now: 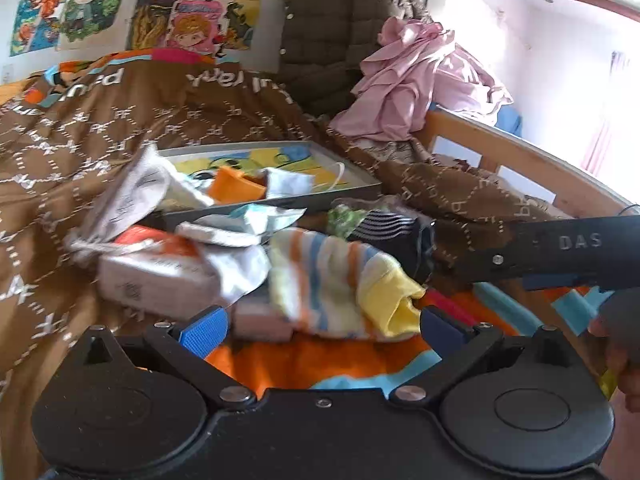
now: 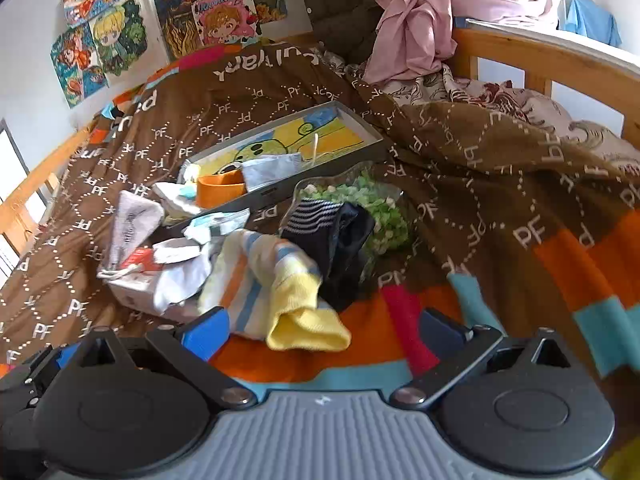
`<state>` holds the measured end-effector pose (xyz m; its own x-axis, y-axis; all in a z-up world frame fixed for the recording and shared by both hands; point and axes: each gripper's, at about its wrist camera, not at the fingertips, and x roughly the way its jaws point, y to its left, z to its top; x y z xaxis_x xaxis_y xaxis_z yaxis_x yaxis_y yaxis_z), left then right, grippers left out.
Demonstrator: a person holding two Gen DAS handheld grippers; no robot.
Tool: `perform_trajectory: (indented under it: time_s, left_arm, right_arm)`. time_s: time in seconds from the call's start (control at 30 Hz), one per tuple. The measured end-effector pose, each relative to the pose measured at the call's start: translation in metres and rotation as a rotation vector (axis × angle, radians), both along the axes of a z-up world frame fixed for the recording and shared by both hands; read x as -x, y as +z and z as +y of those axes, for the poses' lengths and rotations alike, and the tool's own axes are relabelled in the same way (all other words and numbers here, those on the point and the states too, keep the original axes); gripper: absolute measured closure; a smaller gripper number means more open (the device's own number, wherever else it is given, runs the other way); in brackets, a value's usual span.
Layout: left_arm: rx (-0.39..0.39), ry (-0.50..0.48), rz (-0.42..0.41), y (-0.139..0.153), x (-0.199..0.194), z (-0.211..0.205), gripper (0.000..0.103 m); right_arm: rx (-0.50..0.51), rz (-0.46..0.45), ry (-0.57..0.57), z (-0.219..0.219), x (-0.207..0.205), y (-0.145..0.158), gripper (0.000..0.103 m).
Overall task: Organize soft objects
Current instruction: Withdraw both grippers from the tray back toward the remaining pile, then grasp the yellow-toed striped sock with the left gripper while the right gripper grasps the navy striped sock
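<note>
A yellow, orange and blue striped sock [image 1: 336, 280] lies on the brown blanket in a heap of soft things. Its yellow cuff [image 2: 308, 326] sits between the wide-apart fingers of my right gripper [image 2: 324, 332], which is open. My left gripper [image 1: 322, 330] is also open, just short of the same sock. A dark navy sock with white stripes [image 2: 340, 232] lies right behind it. In the left wrist view the right gripper's black finger [image 1: 560, 248] reaches in from the right, beside the navy sock [image 1: 396, 232].
A shallow grey tray [image 2: 360, 148] with a cartoon picture holds an orange piece [image 2: 220, 192] and a face mask [image 2: 272, 170]. A white drawstring pouch [image 2: 132, 224], a tissue pack [image 1: 152, 272] and a bag of green bits [image 2: 380, 216] crowd around. Pink cloth [image 1: 404, 84] and a wooden bed rail [image 2: 560, 56] stand behind.
</note>
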<state>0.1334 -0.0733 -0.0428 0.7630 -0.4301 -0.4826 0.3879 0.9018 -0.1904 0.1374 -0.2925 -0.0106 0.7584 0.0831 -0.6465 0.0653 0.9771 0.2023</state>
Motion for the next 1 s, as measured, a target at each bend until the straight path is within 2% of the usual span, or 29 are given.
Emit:
perform_trajectory:
  time_s: [0.27, 0.63, 0.83, 1.0]
  left_arm:
    - [0.005, -0.086, -0.025, -0.015, -0.029, -0.034, 0.001]
    - [0.121, -0.109, 0.053, -0.034, -0.074, -0.056, 0.001]
    - [0.124, -0.136, 0.088, -0.039, -0.084, -0.067, 0.011]
    - [0.089, -0.152, 0.114, -0.046, -0.086, -0.074, 0.02]
  right_arm:
    - [0.046, 0.015, 0.019, -0.018, -0.048, -0.005, 0.0]
    - [-0.059, 0.053, 0.008, -0.031, -0.096, -0.029, 0.0]
    - [-0.16, 0.097, -0.04, -0.041, -0.109, -0.04, 0.0]
    - [-0.173, 0.096, -0.047, -0.041, -0.115, -0.043, 0.001]
